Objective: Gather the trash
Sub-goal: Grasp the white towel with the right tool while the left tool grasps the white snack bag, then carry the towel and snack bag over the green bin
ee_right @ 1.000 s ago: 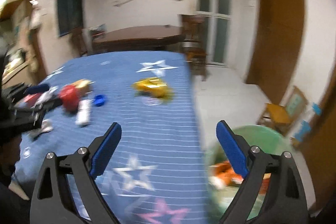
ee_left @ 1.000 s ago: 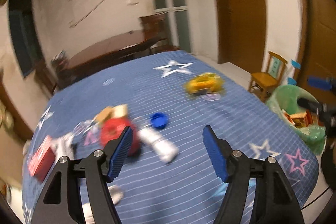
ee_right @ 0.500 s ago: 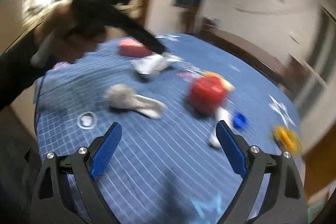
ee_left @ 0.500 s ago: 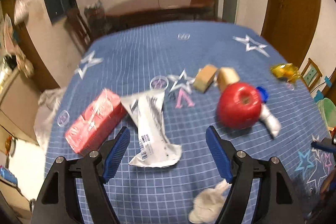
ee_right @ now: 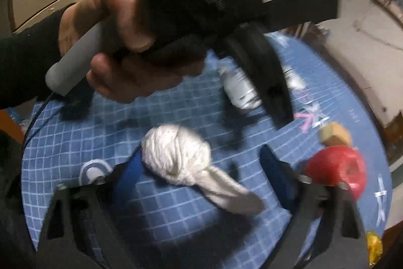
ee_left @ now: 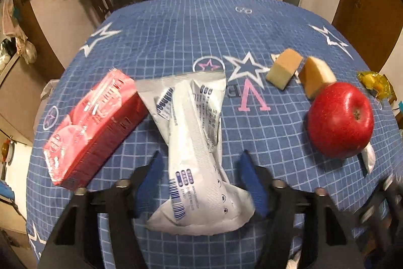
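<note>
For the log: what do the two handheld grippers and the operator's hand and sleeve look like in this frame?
Both grippers, left gripper and right gripper, have black angular frames with silver bolts and blue pads lining the jaws. From the right wrist view, the left unit shows a black body on a grey handle with a thin dark cable trailing off its end. The bare left hand wears a black sleeve.

Counter [ee_left: 176, 24], blue grid cloth with star prints — contents

White wrapper [ee_left: 194, 143] as landmark: red carton [ee_left: 93, 127] touching its left edge; two sponge wedges [ee_left: 284, 68] beyond to the right; red apple [ee_left: 341, 120] well right; yellow wrapper [ee_left: 375, 85] past the apple; crumpled white tissue [ee_right: 186, 163] nearer the counter edge.
</note>
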A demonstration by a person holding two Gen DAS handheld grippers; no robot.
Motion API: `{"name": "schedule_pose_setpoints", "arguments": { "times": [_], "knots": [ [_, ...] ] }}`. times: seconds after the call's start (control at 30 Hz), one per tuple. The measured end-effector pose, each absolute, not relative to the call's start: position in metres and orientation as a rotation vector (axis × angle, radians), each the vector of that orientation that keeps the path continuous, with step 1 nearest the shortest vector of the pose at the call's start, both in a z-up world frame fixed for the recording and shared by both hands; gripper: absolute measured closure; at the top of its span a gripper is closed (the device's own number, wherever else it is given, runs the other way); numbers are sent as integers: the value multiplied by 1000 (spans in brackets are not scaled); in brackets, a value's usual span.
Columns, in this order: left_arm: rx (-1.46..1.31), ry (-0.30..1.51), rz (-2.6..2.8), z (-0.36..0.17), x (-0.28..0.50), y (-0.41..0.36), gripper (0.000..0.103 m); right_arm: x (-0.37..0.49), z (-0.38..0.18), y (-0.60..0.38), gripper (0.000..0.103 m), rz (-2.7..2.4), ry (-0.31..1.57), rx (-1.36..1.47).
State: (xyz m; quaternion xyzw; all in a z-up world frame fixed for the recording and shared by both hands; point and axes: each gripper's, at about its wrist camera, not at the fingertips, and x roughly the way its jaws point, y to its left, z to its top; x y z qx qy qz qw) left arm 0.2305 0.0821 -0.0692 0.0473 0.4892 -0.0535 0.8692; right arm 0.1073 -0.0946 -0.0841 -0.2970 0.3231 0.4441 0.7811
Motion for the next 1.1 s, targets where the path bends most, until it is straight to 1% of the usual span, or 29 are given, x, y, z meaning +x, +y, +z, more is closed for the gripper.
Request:
{"name": "schedule_pose_setpoints", "arguments": {
  "times": [0.03,0.07,0.1,0.2,0.23,0.27,0.4,0.6,0.8,1.1],
  "knots": [
    [93,1034,-110,-74,232,82,56,108,-84,-94,37,979,715,-624],
    [92,1023,-107,-74,232,82,61,107,-84,-94,47,996,729,-610],
    [94,1015,-105,-75,233,83,61,105,-84,-94,58,1012,736,-596],
    [90,984,-100,-72,230,84,66,98,-81,-94,63,997,748,-572],
    [92,973,-96,-70,227,83,69,97,-81,-93,64,993,753,-561],
    [86,967,-92,-68,225,83,70,93,-80,-94,64,985,755,-548],
    [76,911,-71,-50,207,88,71,76,-75,-108,65,991,761,-453],
    [117,821,-2,-21,166,83,71,45,-53,-147,65,910,725,-300],
    [186,749,37,-12,130,45,71,25,-33,-210,65,626,694,-102],
    [239,698,-20,-5,95,-20,71,-5,8,-276,65,339,581,-23]
  ]
}}
